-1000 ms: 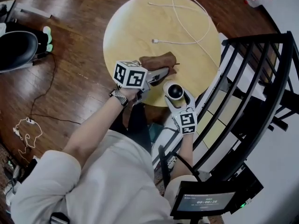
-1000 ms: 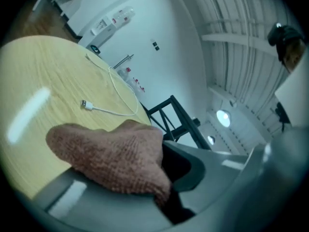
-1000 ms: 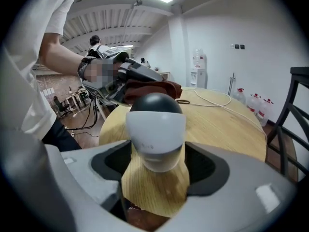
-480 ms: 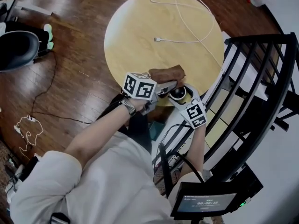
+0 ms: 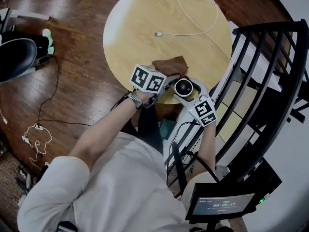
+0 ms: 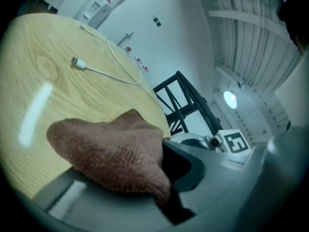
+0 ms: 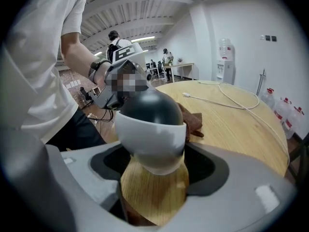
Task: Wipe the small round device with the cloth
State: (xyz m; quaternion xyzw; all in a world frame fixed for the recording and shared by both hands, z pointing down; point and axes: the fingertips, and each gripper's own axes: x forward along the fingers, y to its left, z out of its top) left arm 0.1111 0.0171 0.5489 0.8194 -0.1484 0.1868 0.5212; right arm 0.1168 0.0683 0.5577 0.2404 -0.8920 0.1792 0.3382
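Observation:
The small round device (image 5: 183, 87), black on top with a white body, sits at the near edge of the round wooden table (image 5: 130, 28). My right gripper (image 5: 185, 93) is shut on it; in the right gripper view the device (image 7: 150, 129) fills the space between the jaws of my right gripper (image 7: 152, 178). A brown cloth (image 5: 171, 65) lies bunched just left of the device, and my left gripper (image 5: 168, 80) is shut on it. In the left gripper view the cloth (image 6: 111, 149) drapes over the lower jaw of my left gripper (image 6: 161, 178). The cloth (image 7: 194, 121) shows behind the device.
A white cable (image 5: 193, 23) with a USB plug lies looped on the far half of the table. A black metal railing (image 5: 270, 81) stands close on the right. A dark chair (image 5: 17, 52) and floor wires (image 5: 34, 134) are at the left. A screen (image 5: 227, 204) sits low right.
My left gripper has carried the cloth to the right, up against the device. My right gripper has brought the device a little further over the table edge, toward the cloth.

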